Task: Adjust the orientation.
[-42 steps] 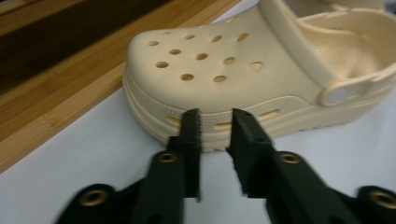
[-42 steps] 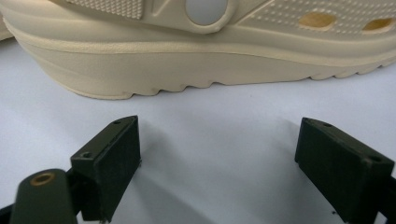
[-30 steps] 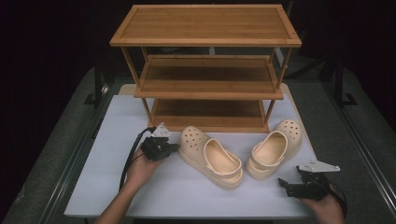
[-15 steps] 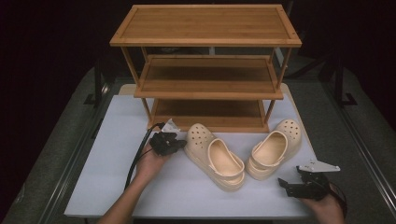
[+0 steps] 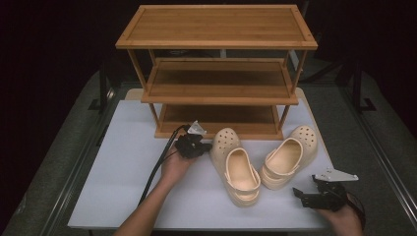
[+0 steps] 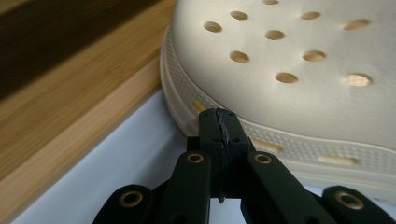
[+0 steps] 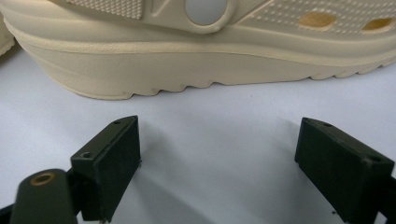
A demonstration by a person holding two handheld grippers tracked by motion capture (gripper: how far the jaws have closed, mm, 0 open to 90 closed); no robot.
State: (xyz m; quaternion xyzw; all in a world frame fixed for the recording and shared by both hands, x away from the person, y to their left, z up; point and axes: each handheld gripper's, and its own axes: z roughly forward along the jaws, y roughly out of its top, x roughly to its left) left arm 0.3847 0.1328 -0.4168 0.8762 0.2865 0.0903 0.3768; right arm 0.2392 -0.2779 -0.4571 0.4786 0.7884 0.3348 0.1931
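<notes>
- Left gripper (image 5: 205, 146): held in the person's left hand (image 5: 176, 167), forearm entering from the bottom edge and angled up toward the middle of the bench. Jaws pressed together with nothing between them; in the left gripper view the tips (image 6: 219, 122) meet the sole rim at the toe of the left clog (image 6: 299, 65).
- Left clog (image 5: 235, 164): cream, perforated toe toward the rack, heel toward the person; lies flat on the bench just in front of the rack's bottom shelf.
- Right clog (image 5: 289, 156): cream, just beside the first, toe angled up and to the right; heels of the pair near each other.
- Right gripper (image 5: 301, 195): held low at the near right corner of the bench in the right hand (image 5: 344, 219), pointing left toward the right clog's heel. Jaws wide, empty; bare bench between them, the clog's sole (image 7: 187, 65) apart ahead.
- Shoe rack (image 5: 216, 29): bamboo, three shelves, stands at the far side of the bench.
- Bench (image 5: 123, 172): white top.
</notes>
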